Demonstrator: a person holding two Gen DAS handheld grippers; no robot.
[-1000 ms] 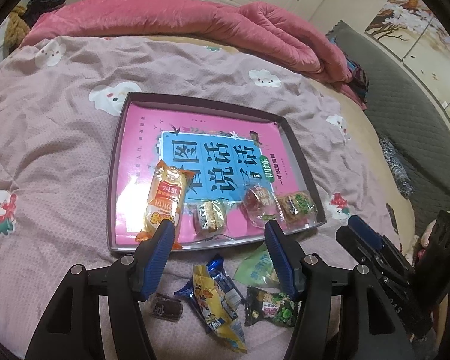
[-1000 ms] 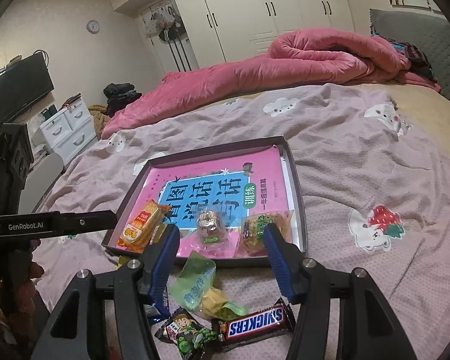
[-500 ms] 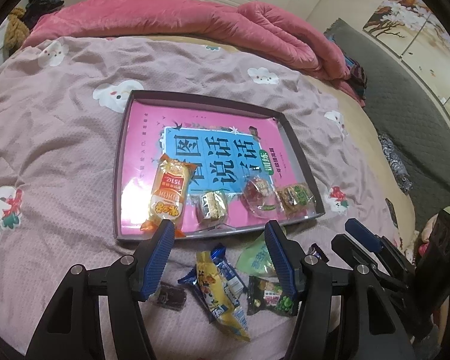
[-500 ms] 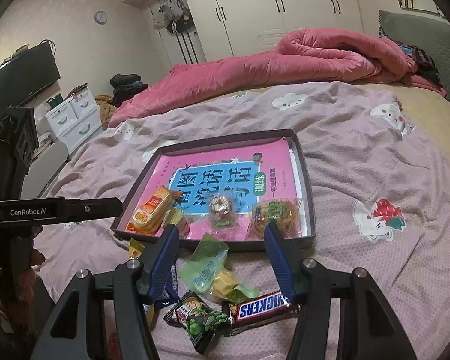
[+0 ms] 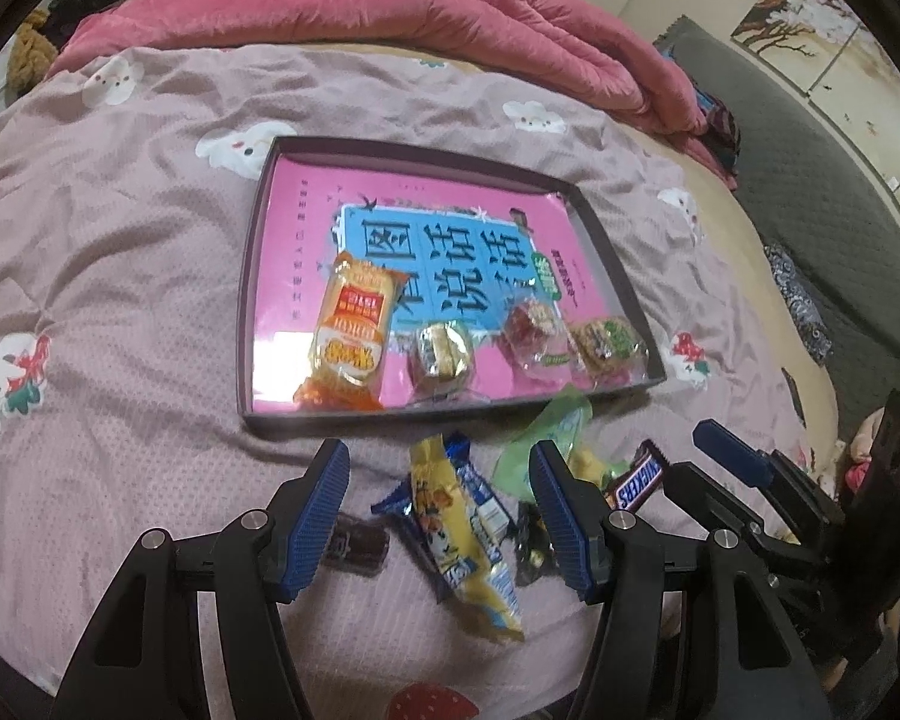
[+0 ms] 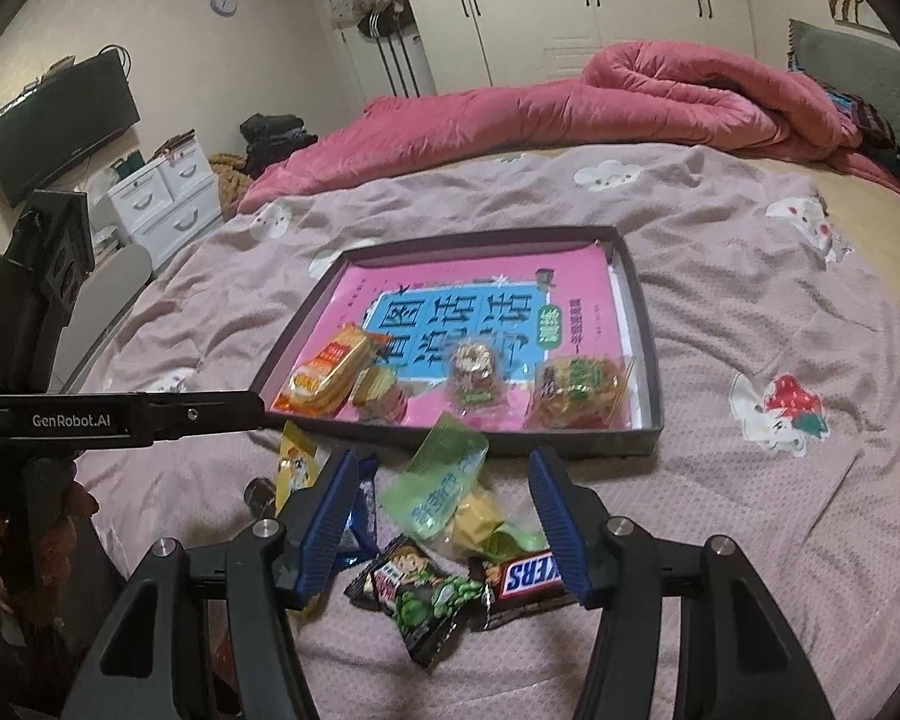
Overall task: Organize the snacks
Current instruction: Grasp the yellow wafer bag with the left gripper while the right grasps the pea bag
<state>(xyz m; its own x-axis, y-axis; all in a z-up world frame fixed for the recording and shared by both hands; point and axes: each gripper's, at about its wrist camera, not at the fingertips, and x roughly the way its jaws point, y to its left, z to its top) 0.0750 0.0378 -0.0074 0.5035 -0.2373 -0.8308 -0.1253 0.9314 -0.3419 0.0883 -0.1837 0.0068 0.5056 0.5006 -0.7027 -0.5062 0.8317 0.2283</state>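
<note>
Left claw: the left claw (image 5: pixel 439 513) hangs over the near pile with its blue pads spread apart and nothing between them; the yellow packet (image 5: pixel 462 534) and the blue-wrapped bar (image 5: pixel 480 498) lie on the bed in the gap.
Right claw: the right claw (image 6: pixel 444 519) is also spread wide and carries nothing, with the green pouch (image 6: pixel 441 486) lying in its gap.
Loose snacks: at the near edge of the bed lie a dark green-print packet (image 6: pixel 417 597), a Snickers bar (image 6: pixel 528 576) just right of it, and a small dark sweet (image 5: pixel 354 546) at the left; all are outside the tray.
Step in hand: judged from the layout, this is the choosing of the next loose snack, before any grasp.
Next move: likely a descent onto one wrapper and a closing on it without pinching its neighbours, since the wrappers overlap and the bedding gives way.
Tray: the dark shallow tray (image 5: pixel 252 276) sits just beyond the pile, with a pink and blue book cover (image 5: pixel 450 240) as its floor.
Sorted snacks: an orange biscuit pack (image 5: pixel 354 330), a gold-wrapped round (image 5: pixel 441 354), a red clear-wrapped sweet (image 5: pixel 534 330) and a green-labelled cake (image 5: pixel 606 342) line the tray's near edge, left to right.
Surface: a mauve bedsheet (image 5: pixel 120 240) with cartoon prints, soft and creased.
Room: a pink quilt (image 6: pixel 570 108) is bunched at the far end; beyond it are white wardrobes (image 6: pixel 570 0), a drawer unit (image 6: pixel 162 198), a wall television (image 6: pixel 60 126) and a clock (image 6: pixel 225 2).
</note>
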